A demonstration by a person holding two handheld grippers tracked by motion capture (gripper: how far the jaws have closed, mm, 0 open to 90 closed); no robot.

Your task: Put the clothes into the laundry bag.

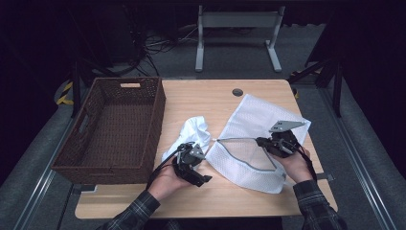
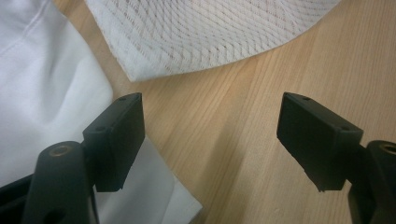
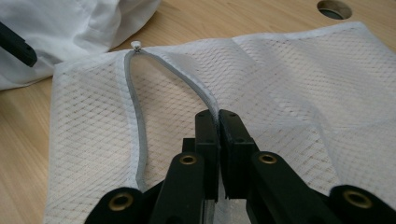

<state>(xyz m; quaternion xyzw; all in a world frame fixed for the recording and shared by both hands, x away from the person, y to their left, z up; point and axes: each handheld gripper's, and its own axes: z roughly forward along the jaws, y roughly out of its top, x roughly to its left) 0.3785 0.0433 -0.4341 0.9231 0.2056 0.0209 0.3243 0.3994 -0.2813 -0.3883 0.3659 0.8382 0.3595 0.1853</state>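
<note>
At the far left of the table (image 1: 249,93) stands a brown wicker basket (image 1: 115,127), its long side running toward twelve o'clock. Just to its right, a crumpled white cloth (image 1: 195,130) lies on the wood. The left gripper (image 1: 187,154) rests at the cloth's six o'clock edge with its jaws standing wide and nothing between them; in the left gripper view the cloth (image 2: 44,88) lies under and beside the left-hand jaw, bare wood fills the gap, and the mesh bag's edge (image 2: 201,32) sits at twelve o'clock beyond the tips. Further right, the white mesh laundry bag (image 1: 253,120) spreads across the table with its grey zipper opening (image 3: 140,121) gaping. The right gripper (image 1: 262,142) has its jaws pinched on the zipper edge (image 3: 212,109), which runs away from the tips toward eleven o'clock.
</note>
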